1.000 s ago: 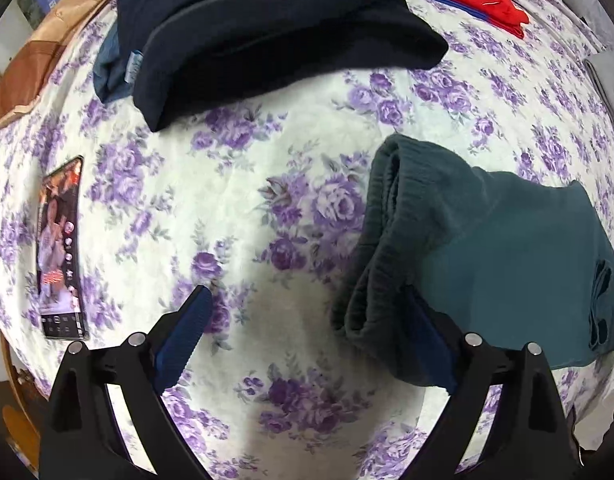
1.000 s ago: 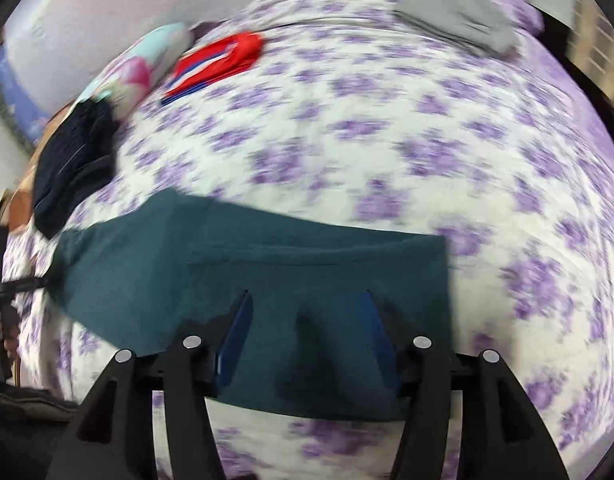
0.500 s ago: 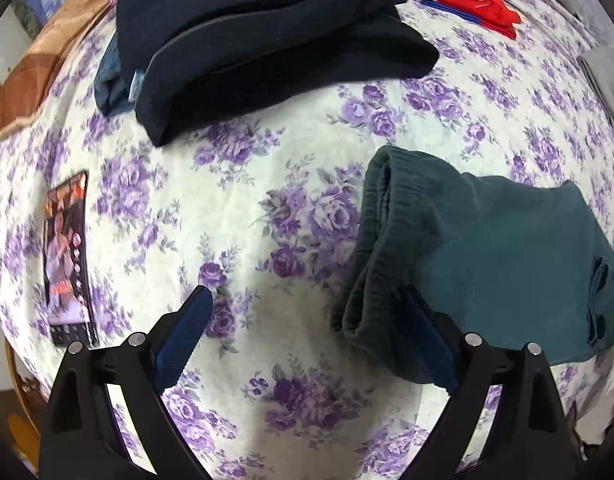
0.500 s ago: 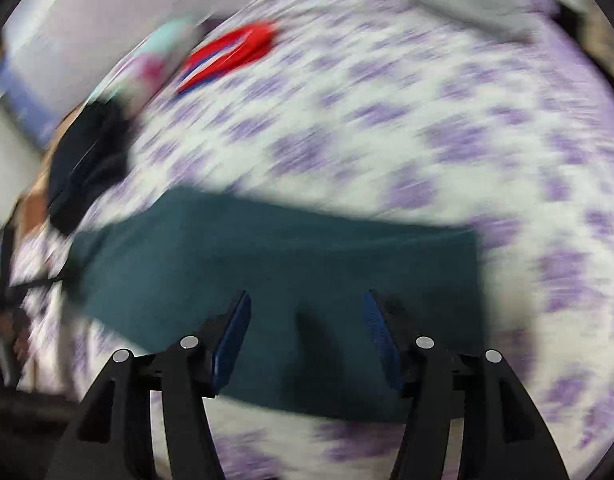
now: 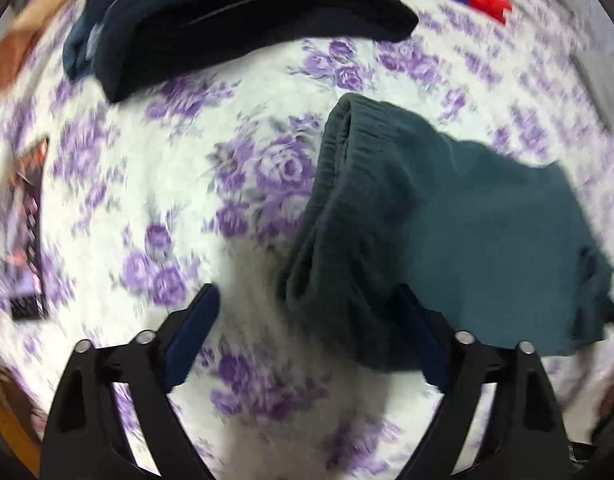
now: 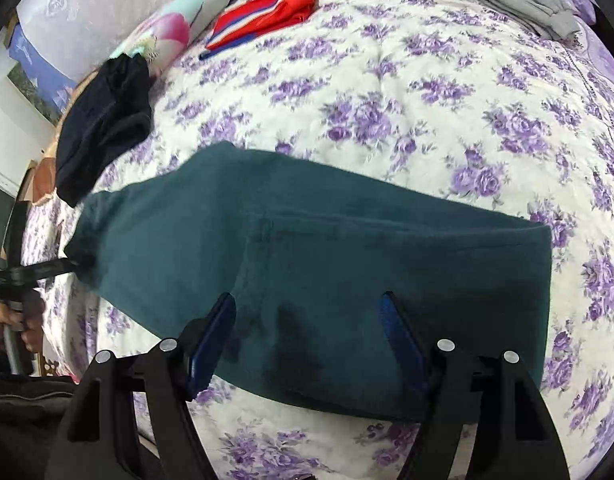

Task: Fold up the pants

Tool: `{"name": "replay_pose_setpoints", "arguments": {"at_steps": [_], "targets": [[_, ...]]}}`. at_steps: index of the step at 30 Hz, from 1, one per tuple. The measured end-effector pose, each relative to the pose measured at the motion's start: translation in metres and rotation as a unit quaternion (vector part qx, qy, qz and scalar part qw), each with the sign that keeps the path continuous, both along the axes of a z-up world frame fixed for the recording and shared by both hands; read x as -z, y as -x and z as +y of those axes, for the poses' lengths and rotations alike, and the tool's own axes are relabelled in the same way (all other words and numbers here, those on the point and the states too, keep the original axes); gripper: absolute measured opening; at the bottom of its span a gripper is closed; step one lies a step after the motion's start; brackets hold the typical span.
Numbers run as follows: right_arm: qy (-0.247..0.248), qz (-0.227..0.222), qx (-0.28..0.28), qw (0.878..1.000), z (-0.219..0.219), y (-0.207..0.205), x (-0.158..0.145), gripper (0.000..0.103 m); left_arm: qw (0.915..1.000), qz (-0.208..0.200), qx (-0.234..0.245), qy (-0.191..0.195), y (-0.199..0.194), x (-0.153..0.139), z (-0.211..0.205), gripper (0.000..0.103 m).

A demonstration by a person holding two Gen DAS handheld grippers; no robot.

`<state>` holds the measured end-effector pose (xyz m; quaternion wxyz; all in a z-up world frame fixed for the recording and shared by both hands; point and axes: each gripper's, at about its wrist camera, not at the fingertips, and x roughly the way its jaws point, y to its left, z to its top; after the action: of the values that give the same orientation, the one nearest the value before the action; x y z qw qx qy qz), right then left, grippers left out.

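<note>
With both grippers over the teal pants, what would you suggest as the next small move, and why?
Probably close the left gripper on the ribbed waistband: its fingers straddle that edge, having just been closing without pinching it. The right gripper has just been opening over the teal pants, gripping nothing.

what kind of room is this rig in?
Most likely a bedroom: the green pants lie on a bed with a purple floral cover, a pillow sits by the wall, and other folded clothes lie around.

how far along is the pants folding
Done: the teal pants lie on the floral bedspread as a compact folded rectangle. In hand: nothing; the left gripper straddles the waistband end, closing; the right gripper, opening, hovers over the other. Left: perhaps one more fold.
</note>
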<state>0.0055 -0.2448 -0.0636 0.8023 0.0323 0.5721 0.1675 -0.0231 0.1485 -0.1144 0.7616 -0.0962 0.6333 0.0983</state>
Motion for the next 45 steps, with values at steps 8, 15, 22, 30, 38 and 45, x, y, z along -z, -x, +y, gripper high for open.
{"name": "replay_pose_setpoints", "arguments": {"at_steps": [8, 15, 22, 30, 38, 45], "targets": [[-0.013, 0.004, 0.011, 1.0, -0.01, 0.011, 0.004, 0.075, 0.9917, -0.002, 0.089, -0.093, -0.02, -0.021, -0.048, 0.015], [-0.043, 0.004, 0.046, 0.998, -0.028, 0.006, -0.001, 0.075, 0.9651, -0.112, 0.204, 0.121, -0.028, -0.104, -0.13, 0.016], [-0.052, -0.002, 0.041, 0.998, -0.024, 0.005, -0.014, 0.076, 0.9601, -0.038, 0.224, 0.163, -0.045, -0.048, -0.181, 0.085], [-0.105, 0.0, -0.009, 0.994, 0.012, -0.006, -0.025, 0.08, 0.9711, -0.098, 0.153, 0.155, -0.048, -0.075, -0.114, 0.091], [-0.095, 0.008, -0.147, 0.984, 0.102, -0.024, -0.016, 0.083, 0.9939, -0.045, 0.04, 0.092, -0.038, -0.036, -0.059, 0.091], [-0.063, 0.0, -0.171, 0.983, 0.124, -0.046, -0.008, 0.045, 0.9948, -0.037, 0.06, 0.073, -0.028, -0.03, -0.062, 0.091]]}}
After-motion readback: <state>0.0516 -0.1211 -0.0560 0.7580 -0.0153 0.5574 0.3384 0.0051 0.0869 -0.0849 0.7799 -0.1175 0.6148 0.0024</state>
